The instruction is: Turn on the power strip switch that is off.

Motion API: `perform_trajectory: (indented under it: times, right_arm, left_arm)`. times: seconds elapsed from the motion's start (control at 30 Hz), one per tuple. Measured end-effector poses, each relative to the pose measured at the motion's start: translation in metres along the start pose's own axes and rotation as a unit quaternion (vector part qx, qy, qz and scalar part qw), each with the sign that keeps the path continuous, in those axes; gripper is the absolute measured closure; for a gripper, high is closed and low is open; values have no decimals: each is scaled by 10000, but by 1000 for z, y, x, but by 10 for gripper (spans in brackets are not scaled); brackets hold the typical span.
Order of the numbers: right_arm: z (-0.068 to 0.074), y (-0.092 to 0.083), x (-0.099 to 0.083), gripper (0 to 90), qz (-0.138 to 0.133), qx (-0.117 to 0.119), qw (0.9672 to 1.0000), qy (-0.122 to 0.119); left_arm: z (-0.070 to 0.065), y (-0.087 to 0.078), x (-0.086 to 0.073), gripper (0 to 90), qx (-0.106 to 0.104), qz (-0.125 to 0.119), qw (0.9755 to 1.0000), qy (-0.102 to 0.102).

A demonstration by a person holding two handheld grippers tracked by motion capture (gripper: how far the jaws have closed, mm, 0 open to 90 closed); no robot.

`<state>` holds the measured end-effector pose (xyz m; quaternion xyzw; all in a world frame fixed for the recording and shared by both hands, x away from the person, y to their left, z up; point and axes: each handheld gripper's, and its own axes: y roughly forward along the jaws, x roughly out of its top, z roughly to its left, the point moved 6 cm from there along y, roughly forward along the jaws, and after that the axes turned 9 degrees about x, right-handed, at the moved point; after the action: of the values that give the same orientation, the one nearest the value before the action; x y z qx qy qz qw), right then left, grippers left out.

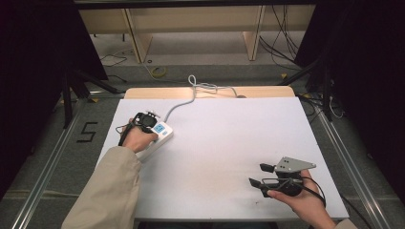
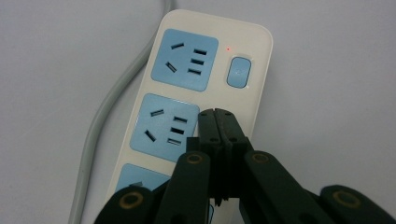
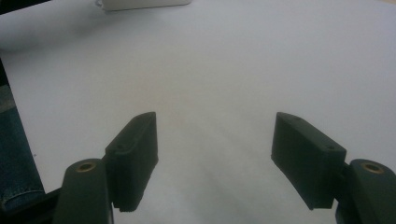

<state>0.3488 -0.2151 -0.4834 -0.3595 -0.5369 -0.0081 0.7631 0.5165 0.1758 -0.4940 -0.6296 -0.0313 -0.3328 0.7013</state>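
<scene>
High view: even overhead light on the white matte desk (image 1: 229,143), which reads bright against dark curtained sides and a dim grey floor; no glare, only soft, faint shadows under the hands. Picture slightly soft and grainy. Left gripper view: cream plastic power strip with blue socket faces (image 2: 187,93) lit evenly and fairly sharp; a small red indicator glows on it; the black jaws at the bottom edge are nearer and softer, with a shadow beneath them. Right gripper view: desk surface smooth, dimmer toward the left corners; diffuse shadows trail from the blurred jaws.
</scene>
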Motion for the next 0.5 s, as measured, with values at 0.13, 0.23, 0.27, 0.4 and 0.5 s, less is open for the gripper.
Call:
perform_trajectory:
  times: [0.13,0.23,0.27,0.4,0.5]
  right_arm:
    - [0,0,0,319,7,0,10000,-7]
    - [0,1,0,319,17,-3,10000,-18]
    - [0,1,0,319,9,7,10000,-18]
    - [1,1,0,319,9,5,10000,-23]
    - [1,1,0,319,14,10,10000,-28]
  left_arm:
    - [0,1,0,899,9,14,10000,24]
    - [0,1,0,899,-2,12,10000,24]
    - [0,1,0,899,-17,17,10000,16]
    - [-1,1,0,899,27,11,10000,50]
    - [-1,1,0,899,48,26,9999,97]
